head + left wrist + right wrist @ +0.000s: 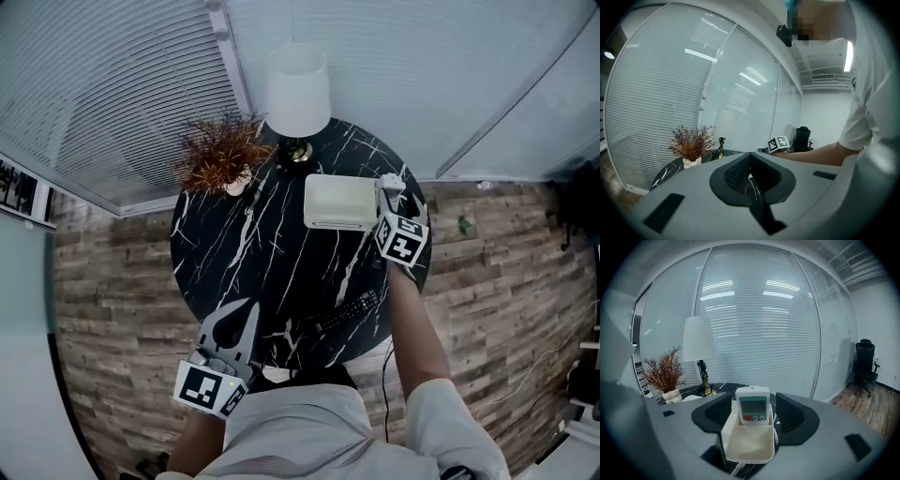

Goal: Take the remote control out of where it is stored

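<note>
Right claw (757,413) gapes around upright white remote (752,405) in cream holder (749,446).

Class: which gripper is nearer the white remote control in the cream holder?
Right: right gripper, jaws open, straddles the white remote; left gripper is across the black marble table, at its near edge.
</note>
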A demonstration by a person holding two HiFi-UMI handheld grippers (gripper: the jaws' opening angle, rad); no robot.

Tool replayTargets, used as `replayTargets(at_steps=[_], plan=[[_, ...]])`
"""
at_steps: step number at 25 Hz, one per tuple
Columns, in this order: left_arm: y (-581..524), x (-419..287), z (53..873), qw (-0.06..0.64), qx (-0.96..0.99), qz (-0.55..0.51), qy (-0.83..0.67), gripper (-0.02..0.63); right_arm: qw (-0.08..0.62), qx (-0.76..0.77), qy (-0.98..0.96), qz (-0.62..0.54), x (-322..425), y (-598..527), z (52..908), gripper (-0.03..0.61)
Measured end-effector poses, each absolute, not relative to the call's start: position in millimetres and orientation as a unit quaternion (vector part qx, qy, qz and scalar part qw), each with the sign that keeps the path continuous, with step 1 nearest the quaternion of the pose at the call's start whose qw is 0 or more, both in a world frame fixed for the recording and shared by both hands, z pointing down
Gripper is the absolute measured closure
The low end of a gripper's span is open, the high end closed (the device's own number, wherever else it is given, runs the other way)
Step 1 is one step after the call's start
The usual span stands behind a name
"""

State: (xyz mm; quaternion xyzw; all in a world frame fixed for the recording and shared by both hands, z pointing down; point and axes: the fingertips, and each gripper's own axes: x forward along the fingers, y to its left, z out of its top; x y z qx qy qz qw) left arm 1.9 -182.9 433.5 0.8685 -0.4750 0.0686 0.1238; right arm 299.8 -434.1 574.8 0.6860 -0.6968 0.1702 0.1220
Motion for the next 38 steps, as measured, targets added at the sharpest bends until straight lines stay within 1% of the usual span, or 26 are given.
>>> replayTargets(at_steps=[6,11,19,30,34,38], plan=[[-186.9,1.9,438.0,0.125,0.866,0.075,-0.478,0.606,0.148,0.677,-0.696,0.185,295.1,-449.8,603.1,0.302],[-188.0,2.4,436.5,0.126,0.869,0.074,-0.473,0.606,0.121,0.693,-0.688,0.176,302.4,-446.3,597.3,0.321],[-183.3,-2.8,430.9,0.124,0.874,0.071,-0.465,0.606,0.073,0.697,-0.702,0.130,300.7,-435.8,537.7,0.324],[-173.3,-13.7,409.3,0.110,0.892,0.045,-0.437,0.606,0.040,0.670,-0.737,0.075,282.6,-375.4,449.3,0.324],[-169.3,-22.7,402.9,0.107,0.897,0.036,-0.428,0.606,0.049,0.632,-0.769,0.086,257.1,-338.7,434.8,0.325],[-162.0,-33.1,396.9,0.104,0.900,0.031,-0.422,0.606,0.082,0.587,-0.797,0.121,221.0,-298.4,442.7,0.325]])
